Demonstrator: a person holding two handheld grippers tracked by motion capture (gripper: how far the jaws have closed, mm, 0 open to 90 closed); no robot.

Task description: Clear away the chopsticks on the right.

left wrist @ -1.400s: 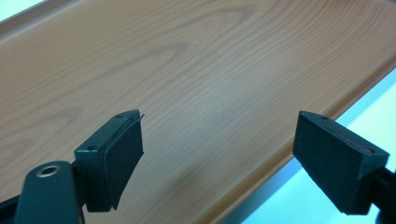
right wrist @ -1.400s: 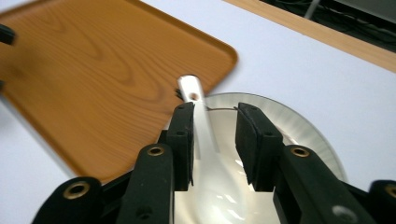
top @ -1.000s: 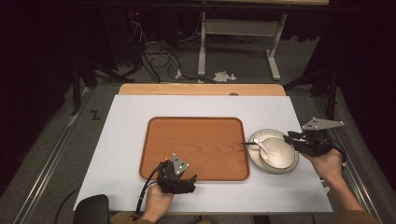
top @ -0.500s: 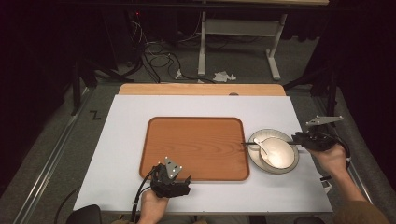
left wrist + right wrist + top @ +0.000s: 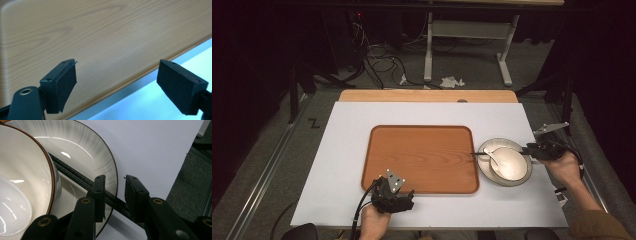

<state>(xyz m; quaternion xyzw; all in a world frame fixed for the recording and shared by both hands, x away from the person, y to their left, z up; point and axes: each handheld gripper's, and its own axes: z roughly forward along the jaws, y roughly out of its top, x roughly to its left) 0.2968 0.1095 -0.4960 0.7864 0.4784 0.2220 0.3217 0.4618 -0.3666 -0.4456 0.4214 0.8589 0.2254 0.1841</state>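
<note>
A pair of black chopsticks (image 5: 479,153) lies across a grey-rimmed plate (image 5: 502,141) to the right of the wooden tray (image 5: 422,155). On the plate stands a cream bowl (image 5: 512,165) with a white spoon (image 5: 492,156) in it. My right gripper (image 5: 528,149) reaches in from the plate's right rim. In the right gripper view its jaws (image 5: 115,180) straddle the chopsticks (image 5: 72,173) over the plate (image 5: 87,150), next to the bowl (image 5: 25,170). They have just been opening, with a gap showing. My left gripper (image 5: 398,194) stands open and empty (image 5: 117,70) over the tray's front edge (image 5: 100,37).
A white sheet (image 5: 347,150) covers the table, and the tray lies in its middle. The table's right edge (image 5: 557,200) runs close to my right hand. Beyond the far edge are a desk frame (image 5: 462,45) and cables (image 5: 372,65) on the floor.
My right gripper has shifted slightly at the plate's right rim and sits a little lower. My left gripper has barely moved at the tray's front edge.
</note>
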